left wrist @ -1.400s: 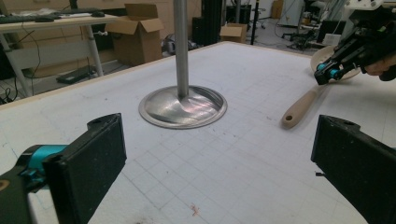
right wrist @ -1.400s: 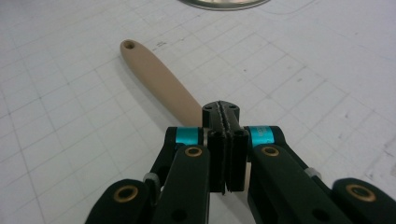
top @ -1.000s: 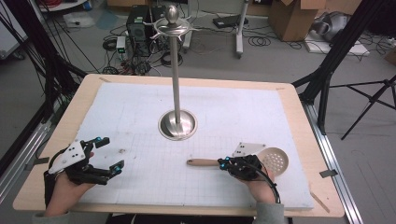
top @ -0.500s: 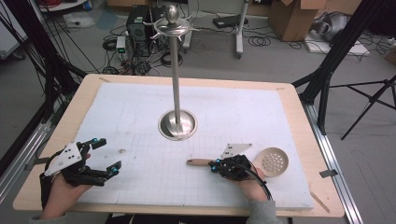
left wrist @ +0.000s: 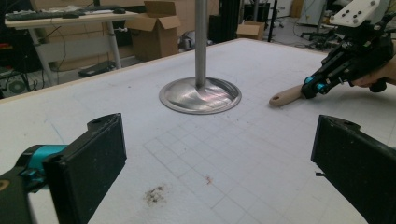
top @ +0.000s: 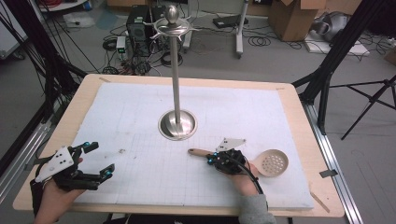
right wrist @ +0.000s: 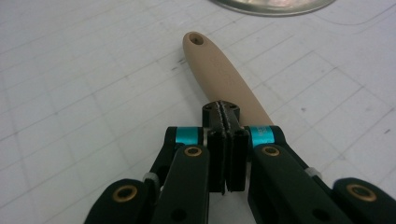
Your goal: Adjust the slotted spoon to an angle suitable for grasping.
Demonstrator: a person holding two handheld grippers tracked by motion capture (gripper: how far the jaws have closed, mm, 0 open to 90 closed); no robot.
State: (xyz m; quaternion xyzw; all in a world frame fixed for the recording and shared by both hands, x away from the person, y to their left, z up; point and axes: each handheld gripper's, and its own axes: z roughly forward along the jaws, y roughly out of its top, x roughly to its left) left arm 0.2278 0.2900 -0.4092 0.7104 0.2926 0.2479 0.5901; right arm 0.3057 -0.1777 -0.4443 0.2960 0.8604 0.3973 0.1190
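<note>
1. Slotted spoon (top: 261,161) with a pale wooden handle (right wrist: 224,77) and a round perforated bowl lies flat on the white gridded mat (top: 140,116), just in front and to the right of the metal stand (top: 177,123), handle end pointing toward the stand's base.
2. Right gripper (top: 219,157) sits over the spoon's handle; in the right gripper view its black jaws are pressed together above the handle, with nothing visibly between them.
3. The stand is a round polished dish with a tall thin pole rising from its centre, near the middle of the mat.
4. Left gripper (top: 100,161) rests well to the left of the stand, near the mat's front edge, its jaws spread wide apart and empty.
5. A small dark smudge (left wrist: 154,195) marks the mat between the left gripper and the stand.
6. The mat covers a wooden table (top: 88,88).
</note>
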